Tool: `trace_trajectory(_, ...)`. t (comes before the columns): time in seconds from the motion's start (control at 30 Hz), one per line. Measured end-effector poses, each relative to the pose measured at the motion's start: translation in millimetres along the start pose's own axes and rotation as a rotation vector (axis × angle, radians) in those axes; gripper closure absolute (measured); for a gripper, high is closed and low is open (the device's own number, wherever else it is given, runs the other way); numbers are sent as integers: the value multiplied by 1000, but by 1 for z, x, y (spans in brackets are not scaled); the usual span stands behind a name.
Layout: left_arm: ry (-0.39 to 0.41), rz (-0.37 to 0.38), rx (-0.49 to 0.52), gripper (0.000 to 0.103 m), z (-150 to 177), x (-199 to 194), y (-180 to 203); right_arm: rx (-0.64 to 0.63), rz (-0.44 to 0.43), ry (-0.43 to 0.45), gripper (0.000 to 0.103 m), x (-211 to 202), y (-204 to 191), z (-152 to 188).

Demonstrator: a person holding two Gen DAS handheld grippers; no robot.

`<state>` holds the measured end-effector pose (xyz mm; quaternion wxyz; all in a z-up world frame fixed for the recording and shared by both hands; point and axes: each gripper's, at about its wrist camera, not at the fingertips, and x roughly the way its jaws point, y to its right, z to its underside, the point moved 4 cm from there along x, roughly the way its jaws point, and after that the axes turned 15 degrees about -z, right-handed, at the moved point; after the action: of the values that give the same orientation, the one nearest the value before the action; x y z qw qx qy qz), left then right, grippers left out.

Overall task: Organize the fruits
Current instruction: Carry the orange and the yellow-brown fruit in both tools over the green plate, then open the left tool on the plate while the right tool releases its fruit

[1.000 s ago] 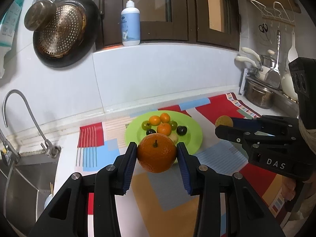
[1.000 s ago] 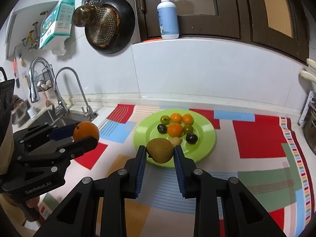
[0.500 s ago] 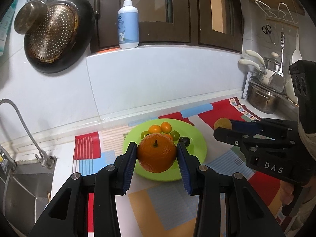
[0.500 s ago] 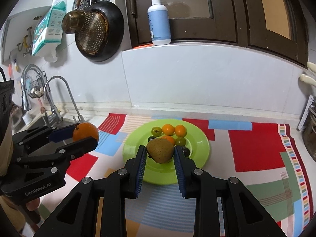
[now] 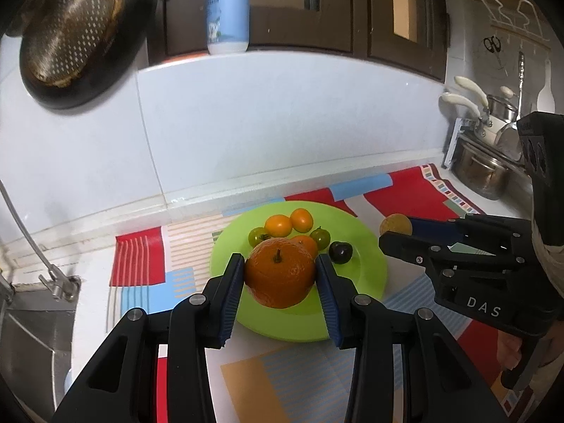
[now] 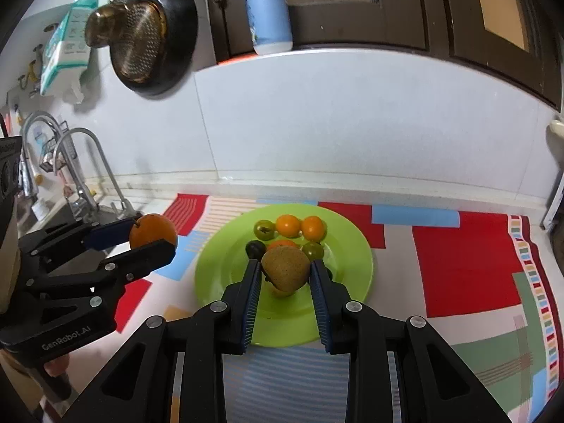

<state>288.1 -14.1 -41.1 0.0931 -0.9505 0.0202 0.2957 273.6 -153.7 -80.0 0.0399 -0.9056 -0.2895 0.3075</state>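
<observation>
The orange (image 5: 280, 276), stem up, sits clamped between the blue pads of the left hand-held gripper (image 5: 281, 282) and hangs above the near part of the green plate (image 5: 370, 246); the kiwi (image 6: 285, 268) is pinched the same way in the right hand-held gripper (image 6: 286, 275), also over the plate's near half. Both fruits look to be in the carry-and-place step, so the next move calls for lowering each onto bare plate and then easing the pads apart. Beyond the tips, small fruits crowd the plate's middle and far side: two small oranges (image 6: 299, 226), green tomatoes (image 6: 265, 230) and a dark plum (image 5: 340, 252). These narrow the free room, and a round fruit set against them could roll. The plate rests on a patchwork mat (image 6: 465, 264) covering the counter. Left of the left hand-held gripper lies the sink (image 5: 35, 328) with its faucet (image 6: 91, 162); a soap bottle (image 6: 268, 10) and a hanging pan (image 6: 155, 35) stand well beyond.
</observation>
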Motion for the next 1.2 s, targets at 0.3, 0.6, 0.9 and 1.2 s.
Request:
trace_trajectory(0.3, -69, 11, 0, 62, 8, 40, 8, 30, -1, -57, 73, 29, 21, 9)
trace_trajectory(0.6, -129, 17, 15, 62, 19, 69, 16, 69, -3, -113, 73, 53, 40, 20)
trace_trajectory(0.9, -182, 13, 18, 62, 28, 85, 17, 84, -10, -143, 73, 66, 46, 27)
trace_trajectory(1.2, -126, -32, 4, 44, 20, 63, 8, 86, 2, -124, 65, 57, 44, 24)
